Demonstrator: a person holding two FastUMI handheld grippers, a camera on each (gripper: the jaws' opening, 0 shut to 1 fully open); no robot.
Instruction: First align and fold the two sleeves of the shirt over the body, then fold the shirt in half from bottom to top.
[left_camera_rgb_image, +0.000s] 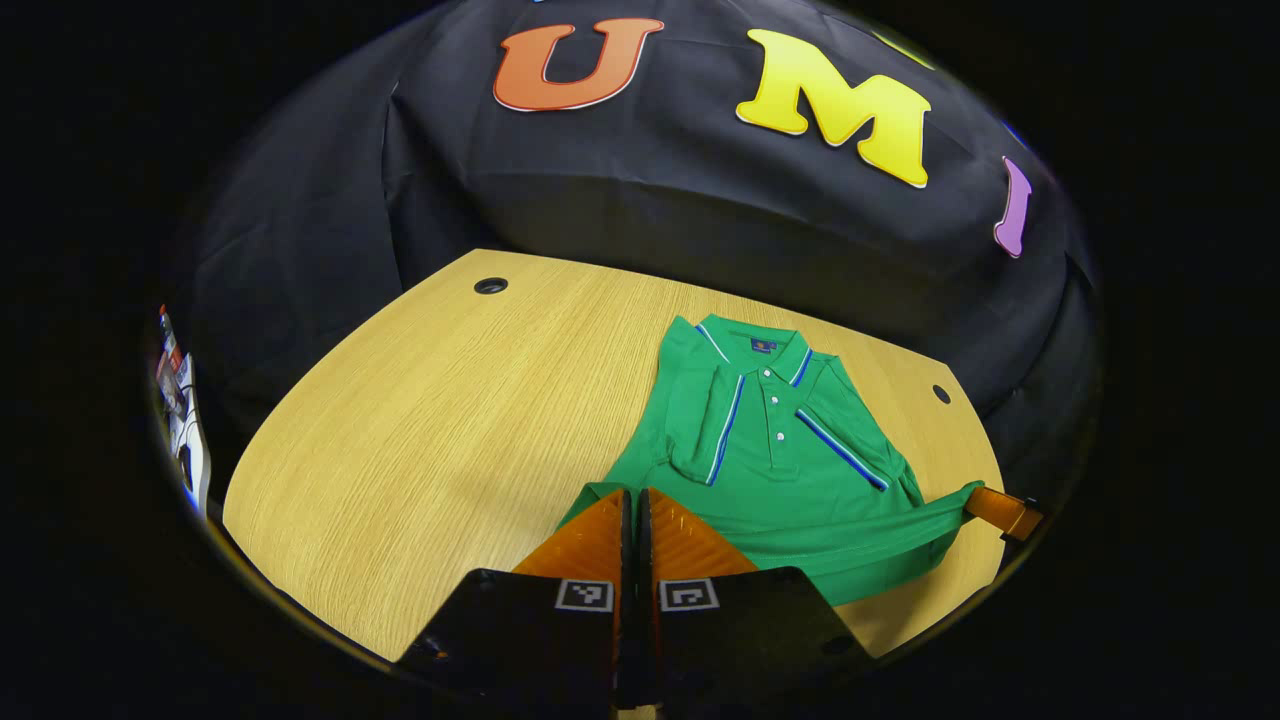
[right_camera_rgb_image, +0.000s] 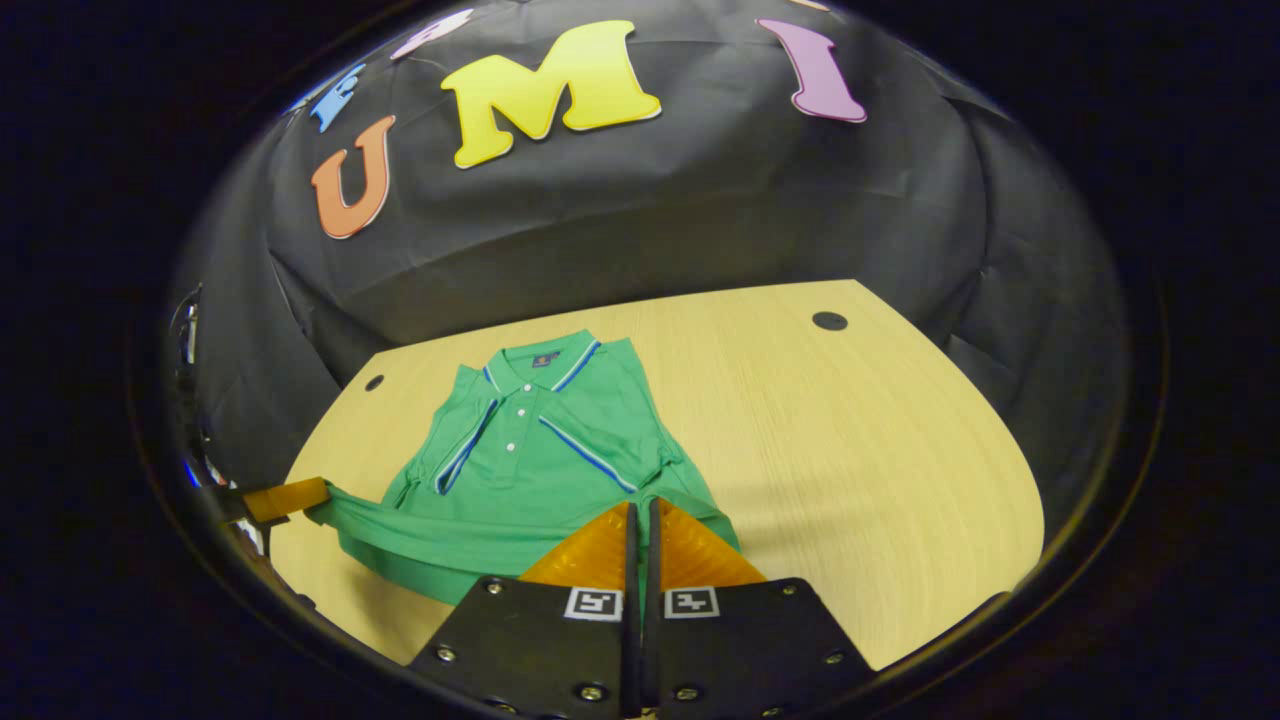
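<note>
The green polo shirt (left_camera_rgb_image: 775, 450) is lying face up on the wooden worktop (left_camera_rgb_image: 430, 430), collar (left_camera_rgb_image: 760, 350) pointing toward the booth wall and hem (left_camera_rgb_image: 800, 545) lying nearest the two grippers; both sleeves are already lying folded across the chest, their striped cuffs slanting inward below the placket, so the sleeve stage is judged complete and the bottom-to-top fold is judged to be in hand. The left gripper (left_camera_rgb_image: 634, 520) is sitting at the hem corner on its own side with its fingers pressed together, and green fabric is meeting the fingertips, so it is judged to be pinching that corner; the right gripper (right_camera_rgb_image: 640, 530) is showing the same posture at the opposite hem corner, fingers closed with a thin line of green fabric between them. In the left gripper view the far gripper is appearing at the edge of the picture with the hem drawn taut toward it, and the hem is lifting slightly off the worktop between the two corners. The governing relation is this: the long axis of the shirt is running straight ahead of both grippers, from hem to collar, and each gripper is holding the corner nearer to it; the coming move is therefore calling for both corners to be carried forward together along that axis, kept level, until the hem is landing at the collar line.
</note>
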